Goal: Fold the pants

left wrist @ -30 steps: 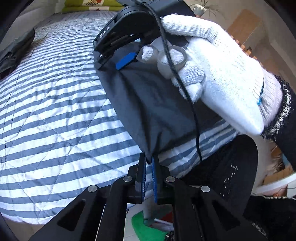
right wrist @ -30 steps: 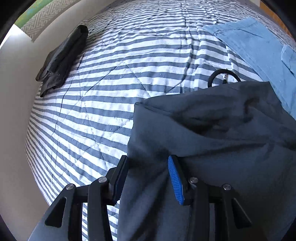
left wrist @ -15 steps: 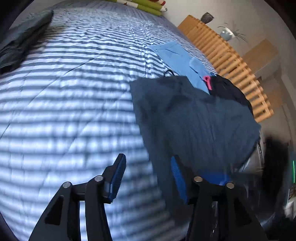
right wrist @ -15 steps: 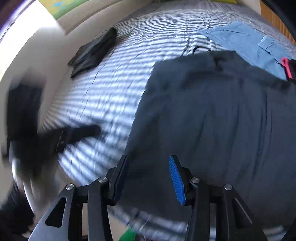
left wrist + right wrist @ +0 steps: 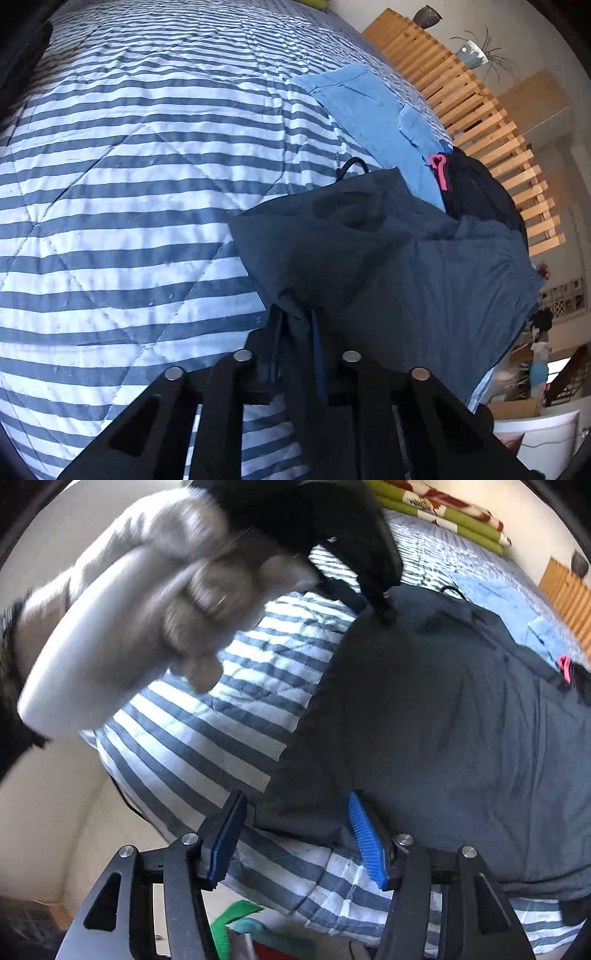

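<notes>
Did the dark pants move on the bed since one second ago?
Yes. In the right wrist view the dark pants now cover the striped quilt up to its near edge; earlier they were held up above it.

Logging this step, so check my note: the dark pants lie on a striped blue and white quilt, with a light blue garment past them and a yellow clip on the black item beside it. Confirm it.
One detail is off: the clip is pink, not yellow, as the left wrist view shows. The rest holds: the dark pants lie on the striped blue and white quilt, with the light blue garment past them and the black item beside it.
</notes>
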Demonstrator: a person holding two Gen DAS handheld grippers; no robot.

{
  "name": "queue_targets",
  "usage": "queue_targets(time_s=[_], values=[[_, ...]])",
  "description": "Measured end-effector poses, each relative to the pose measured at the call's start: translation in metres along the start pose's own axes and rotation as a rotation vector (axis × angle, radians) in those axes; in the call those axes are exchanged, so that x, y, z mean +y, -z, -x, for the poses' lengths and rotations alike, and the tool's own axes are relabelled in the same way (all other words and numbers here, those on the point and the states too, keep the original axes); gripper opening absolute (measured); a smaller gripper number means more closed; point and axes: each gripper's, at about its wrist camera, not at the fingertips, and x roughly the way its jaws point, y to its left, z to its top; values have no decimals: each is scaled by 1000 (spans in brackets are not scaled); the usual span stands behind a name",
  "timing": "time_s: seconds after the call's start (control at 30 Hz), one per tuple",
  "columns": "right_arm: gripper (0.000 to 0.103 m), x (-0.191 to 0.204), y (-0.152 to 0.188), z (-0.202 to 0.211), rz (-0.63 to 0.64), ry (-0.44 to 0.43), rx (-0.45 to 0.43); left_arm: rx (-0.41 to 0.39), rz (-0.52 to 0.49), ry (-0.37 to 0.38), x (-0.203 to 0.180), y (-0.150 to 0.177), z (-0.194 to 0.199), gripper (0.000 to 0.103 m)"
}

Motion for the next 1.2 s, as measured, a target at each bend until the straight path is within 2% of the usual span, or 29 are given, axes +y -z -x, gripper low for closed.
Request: queue_targets(time_s=[0.17,0.37,0.53,0.6,0.67,0.7,0.73,0.77,0.83,0.9,0.93,0.97,1.03,1.1,1.2], values=[[60,13,5,-2,86,62,-17,-4,7,-9,-4,-2,1,5],[61,17,5,2,115,95,-20,7,65,33,-4,-10,9,3],[61,18,10,3,119,107,-30,21,46,26,-10,-12,7,3],[56,12,7,2,80,86,-27,26,32,28,-12,-11,7,4],[32,4,3,3,41,81,-29,26,32,18,-10,-10,7,6],[28,-8,1,5,-4,43,-26,29,42,11,-7,-10,6,10],[19,-17,-1,5,-33,19,-24,33,51,8,-5,-10,5,27],[13,-28,-3,7,-86,-20,-20,34,66,12,-1,-11,4,51],[12,-53,-3,6,-193,-108,-6,32,97,33,5,-14,-1,73],[11,-69,-3,6,-258,-141,-7,34,117,35,8,-16,-8,71],[11,-73,-4,6,-264,-143,-8,18,115,32,7,-19,-9,65],[11,-74,-4,8,-271,-151,-9,12,115,25,6,-20,-10,39],[10,-75,-7,10,-272,-159,-16,37,138,12,8,-24,-17,14],[10,-74,-7,15,-269,-166,-25,28,164,12,9,-26,-18,9],[10,-64,8,27,-262,-172,-46,-2,121,-26,0,-24,-11,6]])
